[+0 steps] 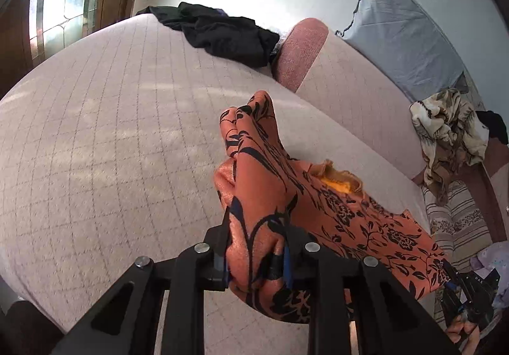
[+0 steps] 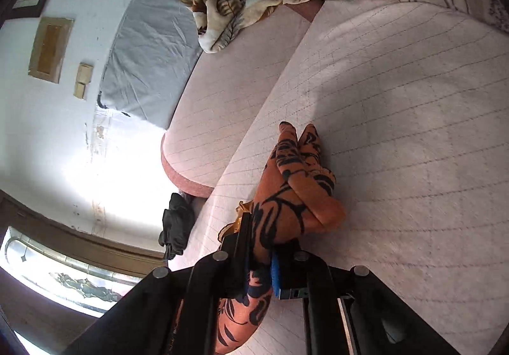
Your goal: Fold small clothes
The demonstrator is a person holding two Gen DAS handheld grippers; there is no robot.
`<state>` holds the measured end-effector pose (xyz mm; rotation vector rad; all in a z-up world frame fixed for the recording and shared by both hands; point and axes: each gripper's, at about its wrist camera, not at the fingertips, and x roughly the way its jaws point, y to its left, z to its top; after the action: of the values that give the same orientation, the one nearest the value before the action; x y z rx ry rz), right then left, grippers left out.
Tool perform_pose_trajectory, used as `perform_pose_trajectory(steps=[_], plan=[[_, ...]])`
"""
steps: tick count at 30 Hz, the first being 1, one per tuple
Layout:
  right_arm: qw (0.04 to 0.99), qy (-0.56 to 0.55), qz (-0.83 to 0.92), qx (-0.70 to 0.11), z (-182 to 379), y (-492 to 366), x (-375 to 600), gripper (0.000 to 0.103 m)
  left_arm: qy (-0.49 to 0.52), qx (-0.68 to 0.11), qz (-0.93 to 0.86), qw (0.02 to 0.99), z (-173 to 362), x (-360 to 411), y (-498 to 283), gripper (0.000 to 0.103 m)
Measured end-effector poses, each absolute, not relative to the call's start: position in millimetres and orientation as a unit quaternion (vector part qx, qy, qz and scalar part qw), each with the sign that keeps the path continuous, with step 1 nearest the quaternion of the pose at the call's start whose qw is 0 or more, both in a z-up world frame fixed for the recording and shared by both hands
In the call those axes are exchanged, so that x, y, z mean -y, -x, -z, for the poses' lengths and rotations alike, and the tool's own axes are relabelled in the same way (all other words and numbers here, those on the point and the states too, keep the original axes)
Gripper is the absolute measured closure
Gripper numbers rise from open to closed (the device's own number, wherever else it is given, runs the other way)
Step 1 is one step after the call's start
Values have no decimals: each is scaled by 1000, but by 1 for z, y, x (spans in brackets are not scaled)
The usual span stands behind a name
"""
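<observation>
An orange garment with a black floral print (image 1: pixel 270 183) is stretched over a pale checked bed cover (image 1: pixel 95 148). My left gripper (image 1: pixel 257 246) is shut on a bunched end of it, and cloth sticks out past the fingertips. The rest of the garment trails right toward my right gripper (image 1: pixel 461 297), seen at the lower right edge. In the right wrist view my right gripper (image 2: pixel 264 256) is shut on another bunched end of the orange garment (image 2: pixel 296 192), held just above the bed cover (image 2: pixel 397 148). A yellow lining (image 1: pixel 337 184) shows at a torn or open seam.
A black garment (image 1: pixel 222 33) lies crumpled at the far end of the bed, also in the right wrist view (image 2: pixel 175 224). A beige patterned cloth (image 1: pixel 445 132) is heaped by a striped pillow (image 1: pixel 458 221). A grey pillow (image 1: pixel 404 39) leans on the wall. A pink bolster edge (image 1: pixel 299 52) stands beyond.
</observation>
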<state>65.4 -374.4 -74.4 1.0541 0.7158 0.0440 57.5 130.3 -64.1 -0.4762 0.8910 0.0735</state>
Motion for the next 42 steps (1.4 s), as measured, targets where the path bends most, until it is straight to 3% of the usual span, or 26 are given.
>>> perform_pose_trajectory(steps=[1, 2, 3, 4, 7, 9, 15, 21, 24, 26, 27, 32, 36, 42], plan=[[809, -472, -10, -351, 84, -53, 373, 90, 207, -449, -43, 868, 88, -130, -53, 62], [807, -457, 1, -375, 102, -43, 370, 87, 183, -482, -55, 855, 116, -133, -52, 46], [796, -449, 13, -406, 127, -35, 370, 73, 172, -521, -76, 833, 140, -138, -52, 46], [773, -448, 28, -448, 153, -27, 372, 63, 194, -509, -61, 836, 146, -147, -45, 46], [776, -459, 26, -432, 163, 3, 386, 62, 190, -476, -94, 854, 116, -165, -32, 43], [802, -428, 39, -414, 140, 5, 397, 46, 177, -445, -103, 872, 94, -174, -34, 43], [857, -306, -33, -414, 82, -91, 392, 43, 120, -420, -48, 898, 67, -149, -67, 43], [851, -182, -81, -487, 106, -213, 353, 45, 88, -404, -12, 910, 80, -110, -112, 40], [833, -116, -38, -540, 142, -254, 345, 56, 52, -454, -62, 887, 120, -110, -145, 39], [843, -136, 26, -520, 145, -263, 365, 45, 43, -479, -77, 874, 143, -119, -159, 33], [846, -152, 59, -508, 141, -261, 376, 42, 46, -465, -87, 880, 141, -123, -159, 28], [865, -196, 24, -462, 107, -210, 386, 41, 71, -458, -107, 880, 122, -139, -146, 28], [853, -296, -55, -427, 85, -128, 372, 36, 73, -437, -95, 891, 102, -134, -119, 28], [773, -436, -106, -448, 125, -18, 340, 33, 80, -439, -93, 890, 86, -121, -70, 28]])
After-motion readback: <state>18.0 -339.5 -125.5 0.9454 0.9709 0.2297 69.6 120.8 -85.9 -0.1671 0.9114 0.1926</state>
